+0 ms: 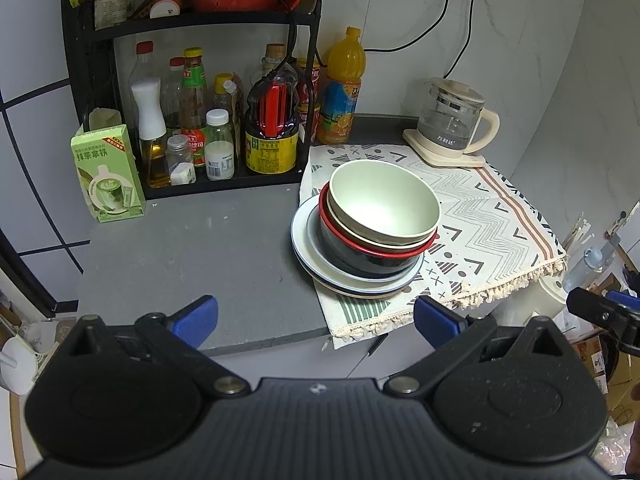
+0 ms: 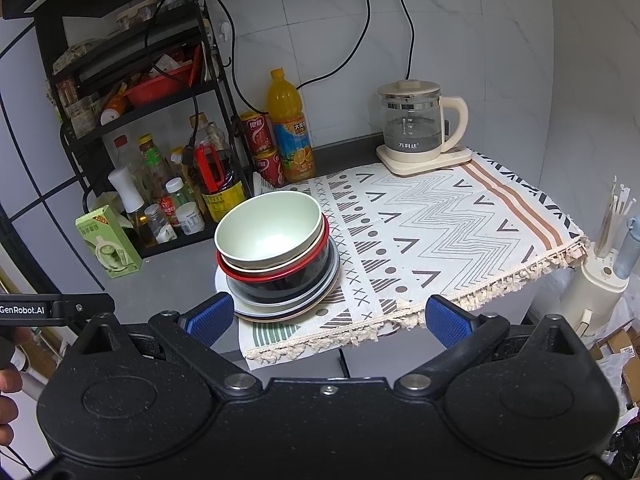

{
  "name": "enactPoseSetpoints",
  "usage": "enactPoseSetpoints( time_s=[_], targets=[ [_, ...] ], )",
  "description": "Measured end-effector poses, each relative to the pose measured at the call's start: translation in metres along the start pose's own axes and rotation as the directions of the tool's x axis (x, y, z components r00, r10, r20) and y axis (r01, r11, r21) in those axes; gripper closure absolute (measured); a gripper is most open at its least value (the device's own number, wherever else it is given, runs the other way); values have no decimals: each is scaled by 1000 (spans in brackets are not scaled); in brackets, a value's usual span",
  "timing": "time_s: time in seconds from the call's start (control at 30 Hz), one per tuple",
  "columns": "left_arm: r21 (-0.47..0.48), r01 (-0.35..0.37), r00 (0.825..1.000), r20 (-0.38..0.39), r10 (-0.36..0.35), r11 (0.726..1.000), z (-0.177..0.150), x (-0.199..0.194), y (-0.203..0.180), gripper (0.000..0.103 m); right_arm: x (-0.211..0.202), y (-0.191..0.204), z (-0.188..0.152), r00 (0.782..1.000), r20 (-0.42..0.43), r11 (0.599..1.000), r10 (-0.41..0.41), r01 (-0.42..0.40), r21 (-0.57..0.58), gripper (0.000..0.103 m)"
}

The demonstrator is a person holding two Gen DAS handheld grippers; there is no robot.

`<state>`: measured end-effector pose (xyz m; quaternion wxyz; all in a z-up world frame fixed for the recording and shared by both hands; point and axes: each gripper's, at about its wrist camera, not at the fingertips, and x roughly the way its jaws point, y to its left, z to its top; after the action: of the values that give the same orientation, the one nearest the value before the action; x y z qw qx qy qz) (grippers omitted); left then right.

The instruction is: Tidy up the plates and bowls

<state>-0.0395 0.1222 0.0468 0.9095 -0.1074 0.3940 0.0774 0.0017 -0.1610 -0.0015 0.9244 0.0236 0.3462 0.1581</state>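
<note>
- Readable writing: "GenRobot.AI" on the left tool point(image 2: 56, 310) poking in at 9 o'clock of the right view, and 万利达 on the glass kettle point(image 2: 416, 128), which sits on its cream base and looks to have water in the bottom.
- Green carton point(image 1: 110, 174) reads 抹茶拿铁 (matcha latte). The orange drink bottle point(image 2: 290, 128) has a label too, can't make it out.
- Two red cans point(image 2: 262, 148) stacked beside that bottle.
- The stack point(image 1: 366, 226): pale green bowl nested in a cream one, then a red-rimmed black bowl, so three bowls, on at least two plates. It straddles the edge of the patterned cloth point(image 2: 440, 220) on the grey bench point(image 1: 192, 248), at roughly 12 o'clock from both tools.
- Left tool point(image 1: 316, 320) and right tool point(image 2: 330, 318) both gape wide with nothing between the blue pads, hovering short of the stack.
- Black rack point(image 1: 192, 20) at 11 o'clock is crammed with sauce bottles, too many to count properly.
</note>
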Motion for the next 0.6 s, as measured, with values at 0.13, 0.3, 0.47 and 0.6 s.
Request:
enactPoseSetpoints(
  time_s=[0.13,0.3,0.47,0.6],
  targets=[
    [2,2,1000,-3,-2,1000,0,0,1,0,0,0,0,1000,2,1000,2,-2,3,0],
    [5,2,1000,-5,-2,1000,0,0,1,0,0,0,0,1000,-2,1000,3,-3,3,0],
    [2,4,1000,-11,-4,1000,-1,2,3,0,1,0,-2,1000,-12,1000,-1,1,3,0],
    [2,5,1000,-11,-5,1000,-1,2,3,0,4,-1,-1,1000,-13,1000,0,0,10,0]
  ],
)
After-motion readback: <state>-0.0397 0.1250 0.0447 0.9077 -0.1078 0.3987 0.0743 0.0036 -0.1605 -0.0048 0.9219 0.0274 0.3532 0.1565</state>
